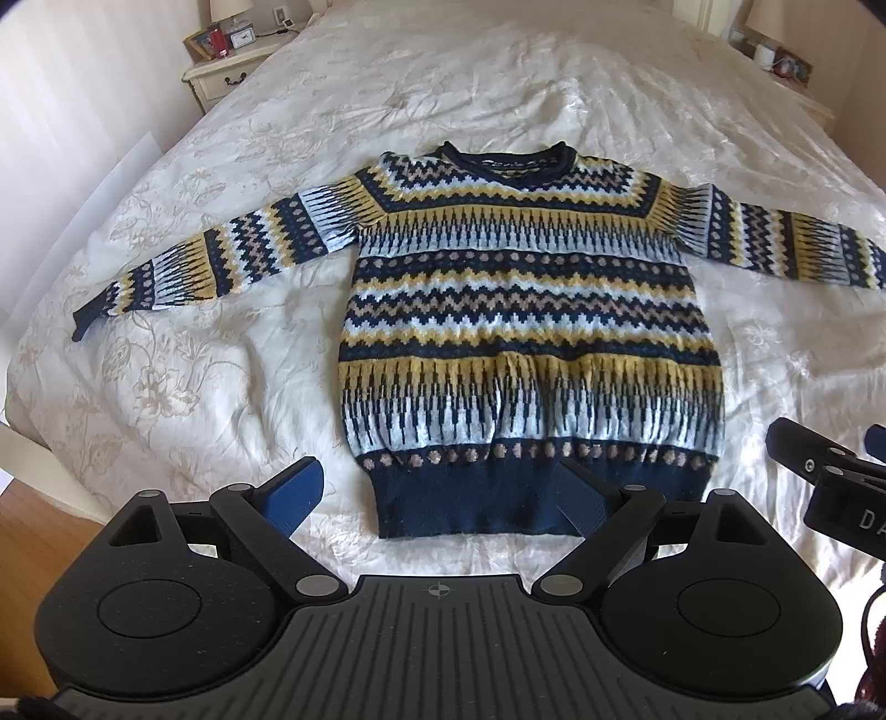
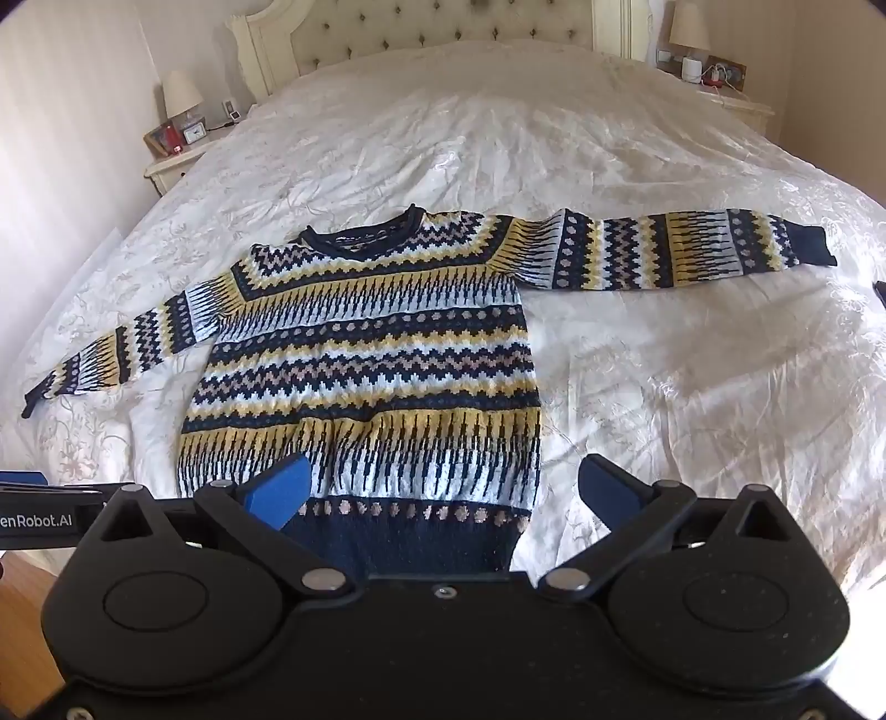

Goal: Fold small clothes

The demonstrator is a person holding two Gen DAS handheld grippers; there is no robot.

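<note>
A knitted sweater (image 1: 520, 310) with navy, yellow, white and tan zigzag bands lies flat and face up on the white bed, both sleeves spread out sideways; it also shows in the right wrist view (image 2: 376, 365). Its navy hem (image 1: 476, 504) points toward me. My left gripper (image 1: 443, 493) is open and empty, hovering at the hem's left part. My right gripper (image 2: 443, 493) is open and empty, hovering at the hem's right corner; its body shows in the left wrist view (image 1: 830, 487).
The white floral bedspread (image 1: 221, 343) covers a large bed with a tufted headboard (image 2: 421, 33). Nightstands with lamps stand at both far corners (image 1: 232, 61) (image 2: 725, 94). Wooden floor (image 1: 33, 531) shows at the bed's near left edge.
</note>
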